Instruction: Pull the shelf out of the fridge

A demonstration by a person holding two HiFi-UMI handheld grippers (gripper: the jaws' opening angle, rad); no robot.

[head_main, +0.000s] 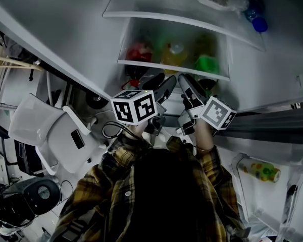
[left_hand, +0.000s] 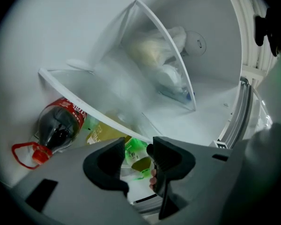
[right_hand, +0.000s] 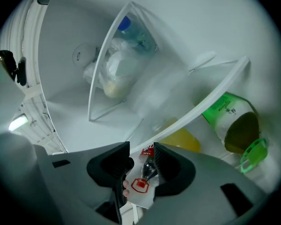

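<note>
Left gripper (left_hand: 138, 162) — jaws wide apart, nothing between the pads. Right gripper (right_hand: 141, 165) the same, fingers spread and empty. Just past both sets of fingertips runs the white front edge of the shelf (left_hand: 84, 106), seated in the fridge (left_hand: 215, 97), untouched. Beyond, beneath its glass, lie a cola bottle (left_hand: 58, 125) and a green bottle (right_hand: 232, 121) — farthest off, an upper shelf (left_hand: 180, 67) bearing a bag.

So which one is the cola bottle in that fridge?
In the open fridge, find the lower glass shelf. Three bottles lie under it. The cola bottle is the left one in the head view: dark, with a red label and cap, beside a yellow bottle and a green bottle.
</note>
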